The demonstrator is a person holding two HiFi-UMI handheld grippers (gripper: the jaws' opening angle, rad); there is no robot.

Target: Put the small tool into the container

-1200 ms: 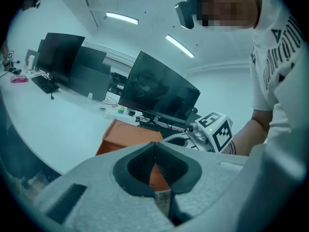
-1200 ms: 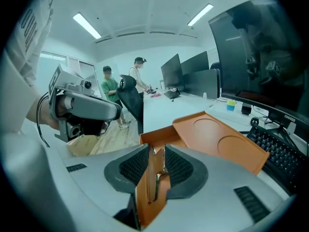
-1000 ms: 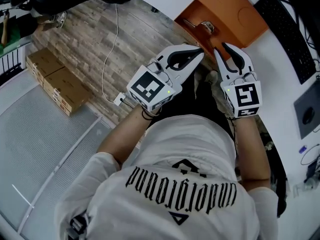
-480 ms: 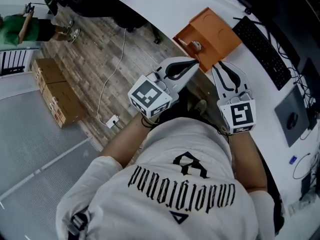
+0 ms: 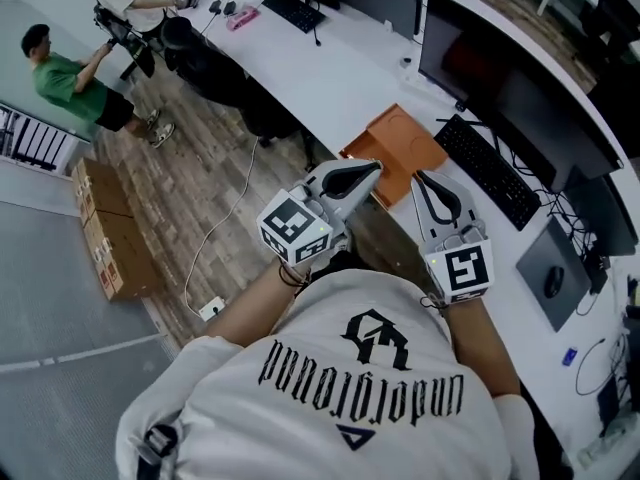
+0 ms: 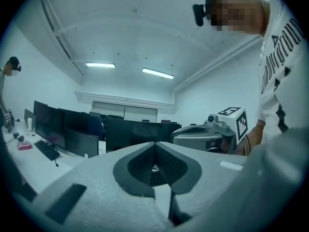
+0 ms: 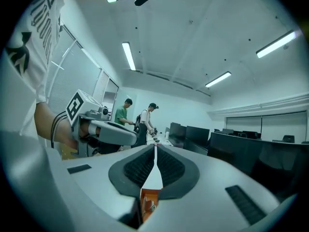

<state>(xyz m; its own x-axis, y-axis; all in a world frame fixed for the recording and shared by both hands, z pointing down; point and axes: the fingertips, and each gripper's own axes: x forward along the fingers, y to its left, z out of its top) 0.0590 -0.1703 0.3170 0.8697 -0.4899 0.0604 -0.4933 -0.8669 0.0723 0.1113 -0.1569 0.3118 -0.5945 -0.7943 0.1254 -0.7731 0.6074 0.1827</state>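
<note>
Desk (image 5: pixel 345 63); container (image 7: pixel 147 204) seemingly below closed right gripper (image 7: pixel 155 151).

White short-sleeved T-shirt (image 5: pixel 330 428) here, black gothic lettering (image 5: pixel 365 383) and an angular emblem (image 5: pixel 375 336) on it. Dark bands (image 5: pixel 291 274) ring the left wrist. Left gripper (image 5: pixel 376 165) and right gripper (image 5: pixel 418 176) are pale grey, each with a black-and-white marker cube (image 5: pixel 295 230).

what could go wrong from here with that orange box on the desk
1. The orange container sits at the front edge of the desk, just ahead of the left gripper and right gripper; a nudge on approach might tip it to the floor.
2. Both grippers' jaws are together on nothing, and whether the small tool already lies in the container is too small to tell, so a step could be skipped or repeated.
</note>
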